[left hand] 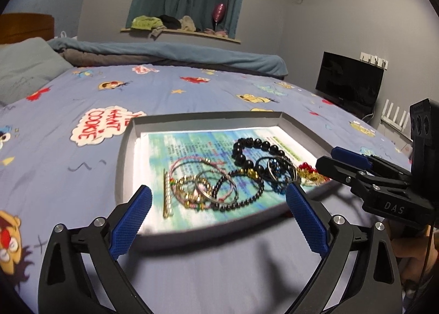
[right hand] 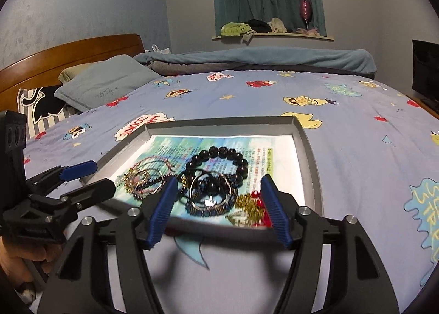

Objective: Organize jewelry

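A shallow grey tray lined with a printed sheet lies on the bed. In it is a tangle of jewelry: a large black bead bracelet, a small-bead black bracelet, thin bangles, a pearl bar, a silver ring bangle, and a gold chain with red beads. My left gripper is open at the tray's near edge, empty. My right gripper is open over the near right corner, empty; it also shows in the left wrist view.
The tray sits on a blue cartoon-print bedsheet. A pillow, folded blanket and wooden headboard are behind. A dark monitor stands to the right of the bed.
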`<state>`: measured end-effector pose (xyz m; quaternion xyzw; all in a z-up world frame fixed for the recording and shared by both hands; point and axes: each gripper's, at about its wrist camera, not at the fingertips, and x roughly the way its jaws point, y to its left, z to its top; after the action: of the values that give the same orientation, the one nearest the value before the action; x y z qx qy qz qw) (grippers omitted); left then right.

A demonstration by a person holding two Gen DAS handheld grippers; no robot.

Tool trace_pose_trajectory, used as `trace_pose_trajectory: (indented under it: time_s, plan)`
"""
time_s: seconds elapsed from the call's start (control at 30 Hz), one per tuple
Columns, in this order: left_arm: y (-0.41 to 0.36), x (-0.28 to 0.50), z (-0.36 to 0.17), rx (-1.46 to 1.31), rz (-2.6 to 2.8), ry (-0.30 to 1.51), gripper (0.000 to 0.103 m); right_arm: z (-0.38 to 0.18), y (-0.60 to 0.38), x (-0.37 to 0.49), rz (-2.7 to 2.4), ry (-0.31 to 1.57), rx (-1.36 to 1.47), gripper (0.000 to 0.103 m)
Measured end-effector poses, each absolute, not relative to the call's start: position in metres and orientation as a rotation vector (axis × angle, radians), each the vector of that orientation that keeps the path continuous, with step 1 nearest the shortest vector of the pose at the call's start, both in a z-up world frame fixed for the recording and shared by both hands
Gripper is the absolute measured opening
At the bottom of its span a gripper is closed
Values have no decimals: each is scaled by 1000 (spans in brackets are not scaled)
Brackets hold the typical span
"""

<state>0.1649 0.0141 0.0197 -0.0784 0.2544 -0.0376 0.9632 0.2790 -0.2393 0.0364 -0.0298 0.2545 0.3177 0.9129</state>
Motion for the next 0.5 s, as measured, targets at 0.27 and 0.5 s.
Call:
trace_pose_trajectory:
  time_s: [0.27, 0.5]
  plan:
    - [12, 135, 16, -172, -59, 506, 98, 34, -249, 256, 654, 523, -76, 78]
    - [15, 114, 16, -183, -11, 475, 98, 32, -258, 240, 658, 518, -68, 81]
